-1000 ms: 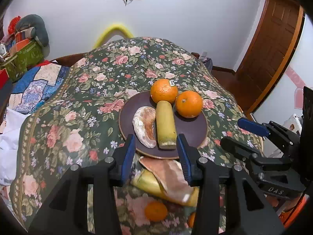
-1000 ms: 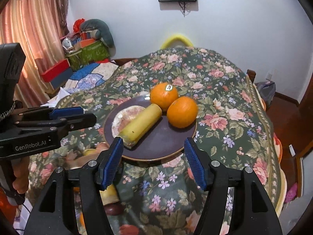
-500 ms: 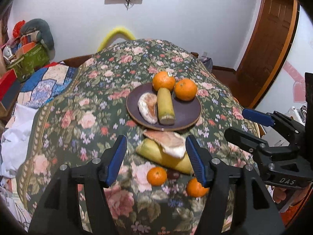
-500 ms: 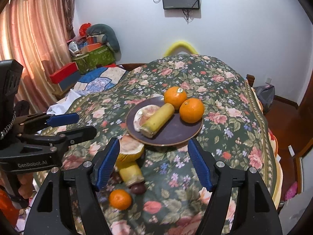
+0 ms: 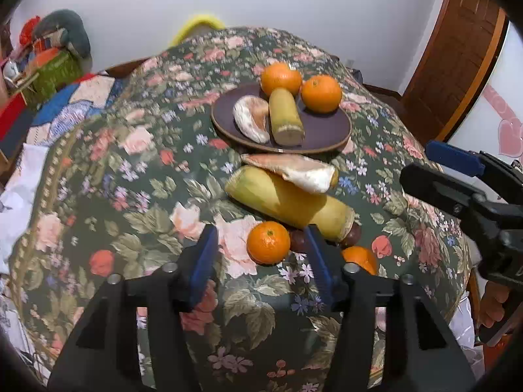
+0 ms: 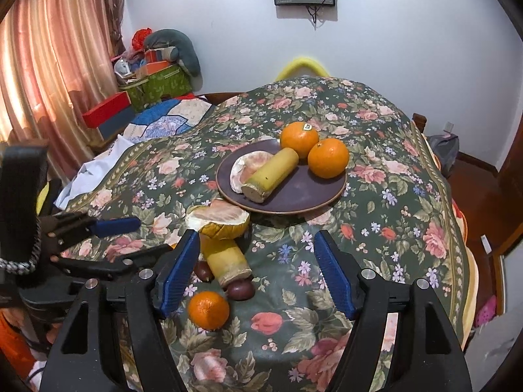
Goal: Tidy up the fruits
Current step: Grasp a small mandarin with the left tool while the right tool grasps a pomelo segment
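Observation:
A dark plate (image 5: 330, 130) (image 6: 304, 196) on the floral tablecloth holds two oranges (image 5: 281, 78) (image 5: 321, 89), a yellow-green cane piece (image 5: 286, 117) and a pomelo wedge (image 5: 250, 119). Nearer me lie a long cane piece (image 5: 287, 202) with a pomelo wedge (image 5: 294, 171) on it, a small orange (image 5: 268, 242) (image 6: 208, 310), a second orange (image 5: 359, 258) and dark round fruits (image 6: 240, 289). My left gripper (image 5: 263, 261) is open and empty, its fingers on either side of the small orange. My right gripper (image 6: 256, 269) is open and empty above the cloth.
The table drops off at its near and right edges. A wooden door (image 5: 457, 52) stands to the right. Boxes and a basket (image 6: 157, 81) sit by the curtain (image 6: 49, 65) on the left. A quilt (image 5: 65, 111) lies beyond the left edge.
Both grippers have drawn back toward me and away from the plate. The loose fruit in front of the plate has come into full view. Both stay open.

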`<state>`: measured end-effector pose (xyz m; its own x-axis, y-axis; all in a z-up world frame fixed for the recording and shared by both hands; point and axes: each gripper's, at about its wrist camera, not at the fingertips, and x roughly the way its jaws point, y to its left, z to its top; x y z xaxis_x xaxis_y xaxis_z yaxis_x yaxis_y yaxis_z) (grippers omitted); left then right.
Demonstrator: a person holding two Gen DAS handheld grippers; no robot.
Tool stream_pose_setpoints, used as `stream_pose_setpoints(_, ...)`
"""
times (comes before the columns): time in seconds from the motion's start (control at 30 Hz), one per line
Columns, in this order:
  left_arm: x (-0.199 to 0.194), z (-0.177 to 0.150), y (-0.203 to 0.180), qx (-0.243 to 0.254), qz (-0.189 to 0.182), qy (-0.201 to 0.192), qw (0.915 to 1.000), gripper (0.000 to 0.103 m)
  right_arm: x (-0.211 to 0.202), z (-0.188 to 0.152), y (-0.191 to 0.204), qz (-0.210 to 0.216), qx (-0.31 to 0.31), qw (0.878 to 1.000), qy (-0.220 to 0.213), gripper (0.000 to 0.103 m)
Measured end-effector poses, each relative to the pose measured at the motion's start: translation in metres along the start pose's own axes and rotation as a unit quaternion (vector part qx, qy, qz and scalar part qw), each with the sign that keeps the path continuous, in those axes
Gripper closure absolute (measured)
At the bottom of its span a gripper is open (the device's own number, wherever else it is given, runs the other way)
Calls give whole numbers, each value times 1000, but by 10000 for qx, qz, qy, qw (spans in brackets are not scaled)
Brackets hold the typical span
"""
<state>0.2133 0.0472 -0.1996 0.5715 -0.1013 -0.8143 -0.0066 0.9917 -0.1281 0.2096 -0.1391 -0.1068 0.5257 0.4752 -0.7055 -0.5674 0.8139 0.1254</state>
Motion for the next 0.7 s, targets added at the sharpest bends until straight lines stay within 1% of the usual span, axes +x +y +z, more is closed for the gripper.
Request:
stream_pose_setpoints(0.03, 4, -1, 0, 1, -28, 43, 10000, 53, 1, 0, 0, 4, 5, 10000, 9, 34)
stream_pose_setpoints(0.1, 10, -3, -1, 13, -30, 109, 9999, 60, 4, -2, 0, 21, 12, 10000, 40, 34)
stream_pose_setpoints(0.13, 13, -3, 0, 9, -35, 150, 9999, 61, 5, -2, -1, 26, 17, 10000, 51, 34)
stream_pose_setpoints(0.17, 16, -4, 0, -5, -48, 188, 9998, 65, 6, -3, -1, 36, 26, 10000, 72, 34)
stream_pose_setpoints(0.2, 19, -4, 1, -27, -86, 218, 9997, 66, 8, -4, -1, 46, 37, 9999, 87, 34)
stream_pose_setpoints(0.27, 21, -4, 2, -71, -202, 240, 9995, 66, 9, -5, -1, 70, 52, 9999, 112, 34)
stream_pose_setpoints(0.33, 23, -4, 1, -72, -236, 230, 9994, 67, 11, -7, -1, 88, 62, 9998, 137, 34)
stream_pose_setpoints(0.4, 25, -4, 0, -77, -308, 249, 9992, 70, 13, -8, -1, 95, 56, 9998, 165, 34)
stream_pose_setpoints(0.57, 25, -4, -1, -62, -270, 194, 9994, 71, 13, -9, 1, 121, 49, 9997, 186, 34)
stream_pose_setpoints(0.7, 16, -3, 2, -35, -25, 47, 10000, 72, 15, -8, 4, 138, 26, 9997, 194, 34)
